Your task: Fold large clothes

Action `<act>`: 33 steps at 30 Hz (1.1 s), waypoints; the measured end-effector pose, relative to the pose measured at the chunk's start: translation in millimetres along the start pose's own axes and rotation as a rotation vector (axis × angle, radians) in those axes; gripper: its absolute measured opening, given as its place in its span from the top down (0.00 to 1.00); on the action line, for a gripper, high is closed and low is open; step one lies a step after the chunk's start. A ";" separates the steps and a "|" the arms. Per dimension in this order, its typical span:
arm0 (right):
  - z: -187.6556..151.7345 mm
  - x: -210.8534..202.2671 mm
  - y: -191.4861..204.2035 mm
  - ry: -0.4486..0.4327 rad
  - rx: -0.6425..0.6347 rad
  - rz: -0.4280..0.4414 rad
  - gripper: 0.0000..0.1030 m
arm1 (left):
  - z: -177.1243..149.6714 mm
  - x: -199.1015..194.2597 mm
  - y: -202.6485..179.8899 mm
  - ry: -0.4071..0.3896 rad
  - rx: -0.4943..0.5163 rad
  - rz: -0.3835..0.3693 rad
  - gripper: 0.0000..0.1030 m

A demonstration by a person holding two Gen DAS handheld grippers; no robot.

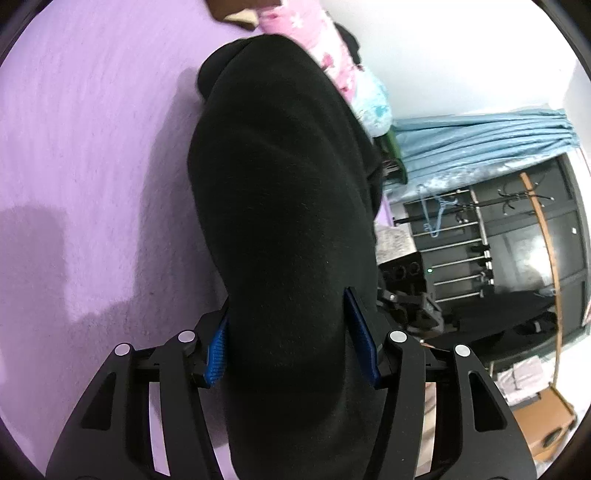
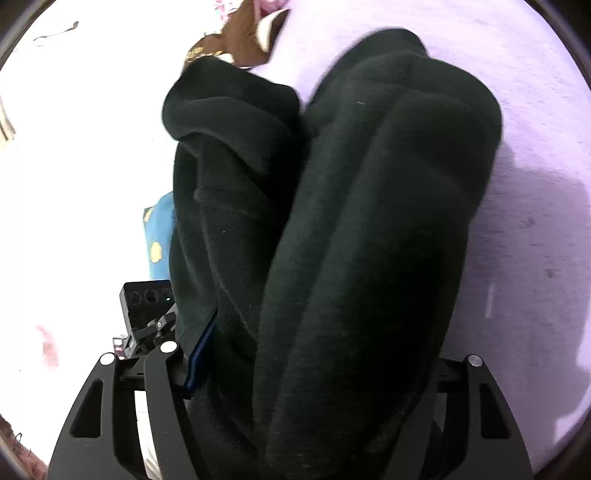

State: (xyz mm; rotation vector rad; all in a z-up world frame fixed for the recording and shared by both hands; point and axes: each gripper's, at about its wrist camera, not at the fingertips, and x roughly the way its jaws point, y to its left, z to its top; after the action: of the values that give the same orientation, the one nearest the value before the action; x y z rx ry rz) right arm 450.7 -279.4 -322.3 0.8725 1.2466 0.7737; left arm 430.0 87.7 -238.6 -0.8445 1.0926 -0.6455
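In the left wrist view the left claw (image 1: 288,332) is clenched on a thick fold of the black fleece garment (image 1: 280,192). Both blue ribbed pads (image 1: 218,345) press on the cloth, one on each side of it. The garment runs from the bottom centre of the frame up to the top centre, above the lilac bed sheet (image 1: 92,147) that fills the left side.

Only this view shows the room on the right side: a pale blue curtain (image 1: 480,136), a dark window with a metal rack, and a pink flowered cloth (image 1: 306,33) at the top centre.

In the right wrist view the right claw (image 2: 306,354) is grasping the same garment (image 2: 369,221). Here the cloth forms two thick folds side by side, and it hides the right finger completely; only the left pad (image 2: 201,350) is visible against it. This view alone shows a blue cloth with yellow dots (image 2: 159,236) at the left centre and a brown cloth (image 2: 240,40) at the top.
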 end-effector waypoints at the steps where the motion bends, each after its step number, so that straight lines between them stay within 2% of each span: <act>1: -2.3 2.2 7.2 0.003 -0.010 0.011 0.35 | -0.5 -4.3 -4.9 -0.006 0.008 0.004 0.49; 7: -20.1 25.9 60.3 0.032 -0.104 0.060 0.35 | -12.5 -57.4 -25.1 -0.059 0.038 0.019 0.49; 12: -42.4 65.4 119.1 0.080 -0.206 0.058 0.35 | -39.3 -124.6 -27.5 -0.130 0.032 0.058 0.49; 16: -55.9 123.0 173.2 0.155 -0.290 0.059 0.35 | -67.1 -180.7 -17.6 -0.201 -0.001 0.079 0.49; 23: -96.7 250.7 265.9 0.313 -0.413 0.099 0.35 | -137.5 -307.5 17.7 -0.396 -0.078 0.144 0.49; 29: -135.2 347.5 303.4 0.420 -0.455 0.163 0.35 | -191.0 -380.6 50.9 -0.537 -0.166 0.214 0.49; 33: -149.6 413.5 312.2 0.492 -0.447 0.176 0.35 | -213.4 -408.6 74.5 -0.571 -0.223 0.239 0.49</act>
State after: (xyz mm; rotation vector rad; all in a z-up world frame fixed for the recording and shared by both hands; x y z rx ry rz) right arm 361.8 247.7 -251.8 0.4368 1.3507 1.4059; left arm 94.3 398.9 -146.6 -0.9921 0.7306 -0.0641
